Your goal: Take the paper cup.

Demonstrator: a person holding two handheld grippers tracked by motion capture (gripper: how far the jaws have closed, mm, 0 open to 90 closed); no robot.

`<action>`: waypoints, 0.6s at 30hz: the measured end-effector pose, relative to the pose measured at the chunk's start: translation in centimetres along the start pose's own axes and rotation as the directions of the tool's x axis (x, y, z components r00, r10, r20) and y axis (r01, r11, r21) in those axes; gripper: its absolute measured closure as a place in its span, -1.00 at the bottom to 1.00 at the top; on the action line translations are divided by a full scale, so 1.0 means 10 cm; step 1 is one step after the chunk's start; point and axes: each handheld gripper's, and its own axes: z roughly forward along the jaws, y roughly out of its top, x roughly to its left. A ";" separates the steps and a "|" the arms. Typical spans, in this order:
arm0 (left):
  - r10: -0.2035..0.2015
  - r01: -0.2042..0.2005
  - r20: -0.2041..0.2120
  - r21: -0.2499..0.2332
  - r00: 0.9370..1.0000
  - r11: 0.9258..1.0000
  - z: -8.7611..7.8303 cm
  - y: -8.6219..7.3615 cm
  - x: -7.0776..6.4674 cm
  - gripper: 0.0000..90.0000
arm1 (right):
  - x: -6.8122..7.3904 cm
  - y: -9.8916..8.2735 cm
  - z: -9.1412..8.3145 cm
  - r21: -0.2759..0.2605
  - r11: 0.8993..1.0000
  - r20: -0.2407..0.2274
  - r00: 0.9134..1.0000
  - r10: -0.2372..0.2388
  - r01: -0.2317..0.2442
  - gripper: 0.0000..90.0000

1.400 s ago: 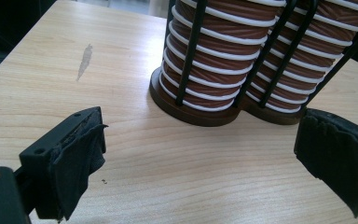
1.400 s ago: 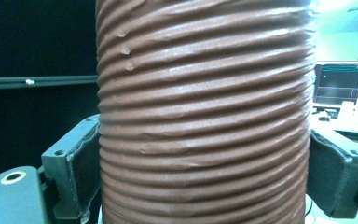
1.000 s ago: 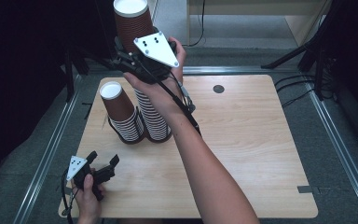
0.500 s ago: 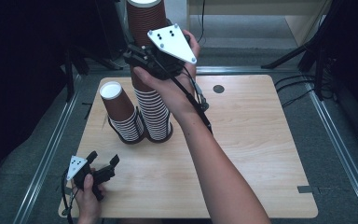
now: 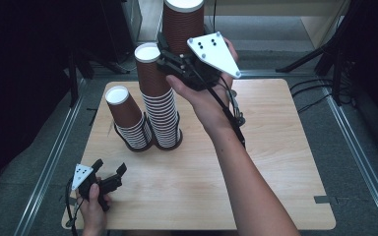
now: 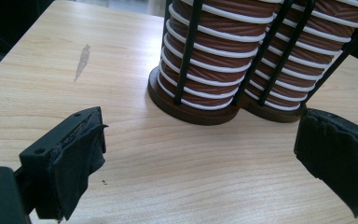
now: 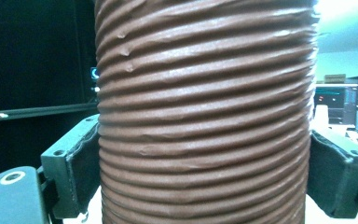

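My right gripper [image 5: 171,49] is shut on a brown ribbed paper cup [image 5: 183,24], held high above the table's back edge. In the right gripper view the cup [image 7: 205,107] sits between both pads [image 7: 81,163]. Below and left of it, a tall stack of the same cups [image 5: 156,103] and a shorter, leaning stack [image 5: 128,120] stand on the wooden table [image 5: 266,162]. At the table's front left corner my left gripper [image 5: 109,176] stands open with nothing in it. It faces the bases of the two stacks [image 6: 205,70].
Black wire bars [image 6: 189,46] run up the sides of both stacks, which rest on round brown bases. Metal rails run along the table's left and right sides. Cables and dark stands are on the floor beyond the back edge.
My right gripper has lifted the cup up and to the right, off the tall stack, whose white-rimmed top now shows. The left gripper has stayed put.
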 end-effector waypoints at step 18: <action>0.016 -0.016 -0.004 0.004 1.000 1.000 0.01 0.00 -0.02 -0.96 | -0.37 -0.21 -0.34 0.012 1.000 0.074 0.997 -0.025 0.025 -0.74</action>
